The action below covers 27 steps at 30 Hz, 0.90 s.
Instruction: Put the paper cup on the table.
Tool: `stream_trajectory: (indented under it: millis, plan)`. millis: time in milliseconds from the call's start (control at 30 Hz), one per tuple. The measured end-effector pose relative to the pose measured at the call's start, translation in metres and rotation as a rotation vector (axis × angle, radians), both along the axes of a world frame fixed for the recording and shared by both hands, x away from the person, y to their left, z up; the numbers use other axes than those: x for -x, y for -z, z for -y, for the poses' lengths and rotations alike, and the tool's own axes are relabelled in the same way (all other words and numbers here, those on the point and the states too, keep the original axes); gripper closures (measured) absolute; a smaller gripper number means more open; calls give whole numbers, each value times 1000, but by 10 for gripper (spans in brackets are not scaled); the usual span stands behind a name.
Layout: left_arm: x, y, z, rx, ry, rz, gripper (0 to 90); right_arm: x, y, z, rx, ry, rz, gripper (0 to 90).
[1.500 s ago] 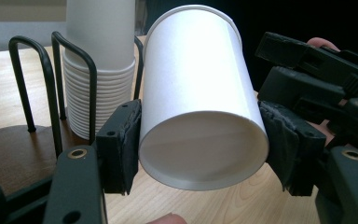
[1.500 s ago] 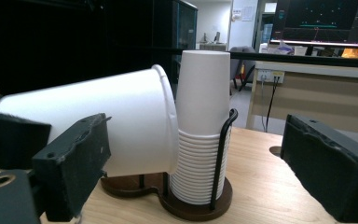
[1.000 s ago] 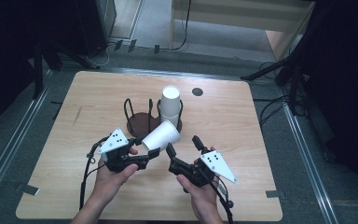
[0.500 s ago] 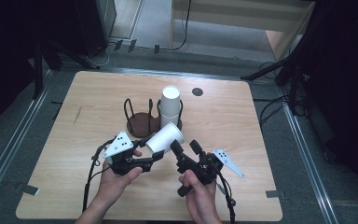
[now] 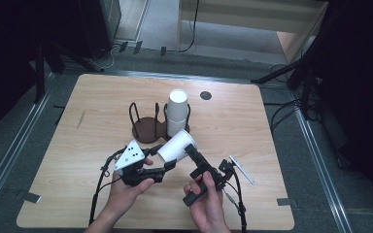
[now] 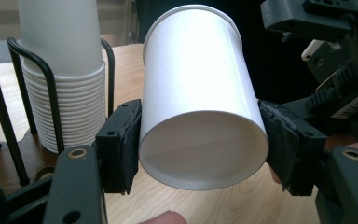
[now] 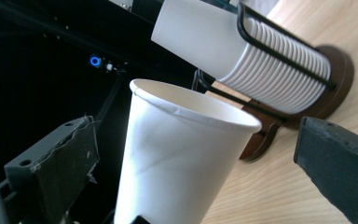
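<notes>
A white paper cup (image 5: 176,145) lies tilted above the table, rim up to the right, with my left gripper (image 5: 167,155) shut on its lower part. In the left gripper view the cup (image 6: 200,112) shows its base, pinched between both pads (image 6: 121,140). My right gripper (image 5: 193,156) is rolled on its side just right of the cup and stands open. In the right gripper view the cup (image 7: 177,158) sits between its wide-apart jaws with a gap on each side. Behind, a stack of white cups (image 5: 177,112) fills the right bay of a black wire holder (image 5: 143,124).
The holder's left bay is empty over its brown base. A small black disc (image 5: 205,95) lies on the wooden table (image 5: 281,145) at the back. Cables trail from both grippers toward the front edge. Dark floor and metal rails (image 5: 320,155) border the table.
My right gripper has rolled onto its side and closed in on the cup from the right. The left gripper has shifted slightly right with the cup still held.
</notes>
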State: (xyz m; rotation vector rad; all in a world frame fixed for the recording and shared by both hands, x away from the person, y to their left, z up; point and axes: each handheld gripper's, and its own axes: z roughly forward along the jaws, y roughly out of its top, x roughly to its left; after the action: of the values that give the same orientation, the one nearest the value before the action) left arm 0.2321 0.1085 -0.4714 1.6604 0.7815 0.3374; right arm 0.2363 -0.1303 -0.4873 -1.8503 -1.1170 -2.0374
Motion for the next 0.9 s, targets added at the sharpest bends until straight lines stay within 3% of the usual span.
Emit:
stream_trajectory:
  millis: [33,167,533,667,833,900]
  plan:
    - [0,1,1,-2,2,3,342,-1,2,0,-43,-13,-19,0]
    - [3,3,7,-4,15,21,342,-1,4,0,-80,-18,-38,0]
    - [6,7,17,-31,48,22,342,-3,9,0,-109,-19,-76,16]
    - [8,8,22,-42,65,19,342,-4,11,0,-115,-15,-90,53]
    - [7,9,23,-53,81,8,339,-4,14,0,-115,-7,-103,208]
    - [6,9,22,-55,82,0,335,-4,14,0,-111,-4,-95,221]
